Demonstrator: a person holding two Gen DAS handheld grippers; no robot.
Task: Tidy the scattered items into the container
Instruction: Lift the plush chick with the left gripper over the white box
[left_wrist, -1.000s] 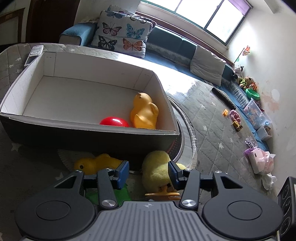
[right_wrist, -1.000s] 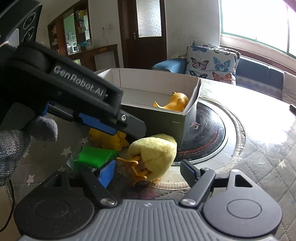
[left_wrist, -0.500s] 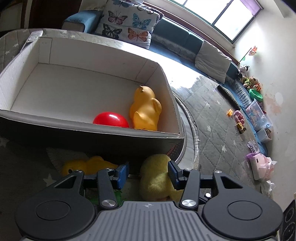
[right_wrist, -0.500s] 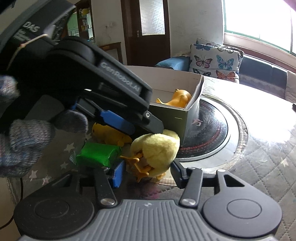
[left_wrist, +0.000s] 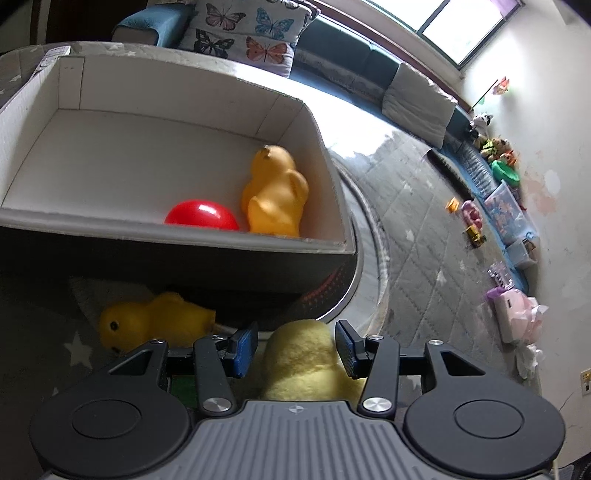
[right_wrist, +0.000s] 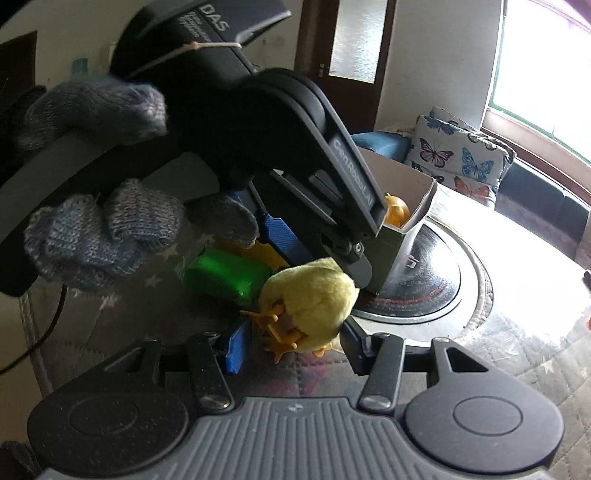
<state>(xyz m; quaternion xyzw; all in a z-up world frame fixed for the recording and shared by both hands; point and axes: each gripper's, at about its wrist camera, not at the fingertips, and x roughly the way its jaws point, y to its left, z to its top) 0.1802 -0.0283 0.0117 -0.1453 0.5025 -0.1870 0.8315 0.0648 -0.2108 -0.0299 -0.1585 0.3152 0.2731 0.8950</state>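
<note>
Here the left hand-held gripper is straddling the plush chick at bottom centre, pads parted and not yet clenched; the right hand-held gripper is framing it too, released. Closing squarely on its soft body, then lifting over the box wall, seems best.

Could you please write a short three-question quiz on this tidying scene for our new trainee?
1. True or false: the red ball already lies inside the cardboard box.
2. Which toy sits between the fingers of both the left tool and the right tool?
A. plush chick
B. green block
C. yellow duck
3. Fill in: the orange rubber duck lies in the box beside the ____.

Key: 1 true; 2 A; 3 red ball.
</note>
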